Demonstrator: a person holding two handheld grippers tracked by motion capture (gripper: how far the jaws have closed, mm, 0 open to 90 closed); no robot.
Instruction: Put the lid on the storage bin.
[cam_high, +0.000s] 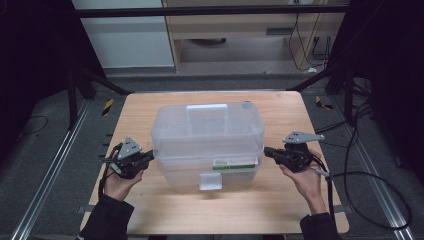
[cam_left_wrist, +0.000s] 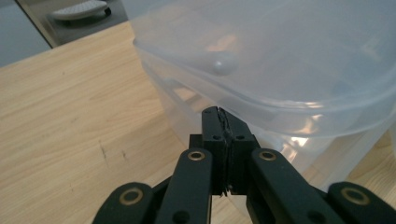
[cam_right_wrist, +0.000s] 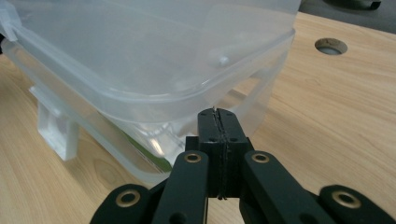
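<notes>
Room: dark surroundings, pale cabinets at the back, cables on the floor to the right.
Counter (cam_high: 150, 210): light wood with rounded corners; a round hole (cam_right_wrist: 331, 45) lies near its far edge.
Storage box (cam_high: 207, 145): clear plastic, lidded, standing at the middle of the counter between the two hands; a handle (cam_high: 207, 109) sits flat on the lid, a latch tab (cam_high: 210, 181) hangs at the near side, and a green-and-white label (cam_high: 235, 164) shows through the wall.
Left gripper (cam_high: 149, 156): jaws pressed together with nothing between them, tips just under the lid's overhanging rim at the box's left end; contact cannot be told.
Right gripper (cam_high: 268, 151): jaws likewise closed on nothing, tips just below the rim at the right end.
Handling: probably light and seemingly near empty; thin walls would flex, and the smooth plastic looks slippery.
Where to hold: likely under the rim lip at both ends together, or by the top handle.
</notes>
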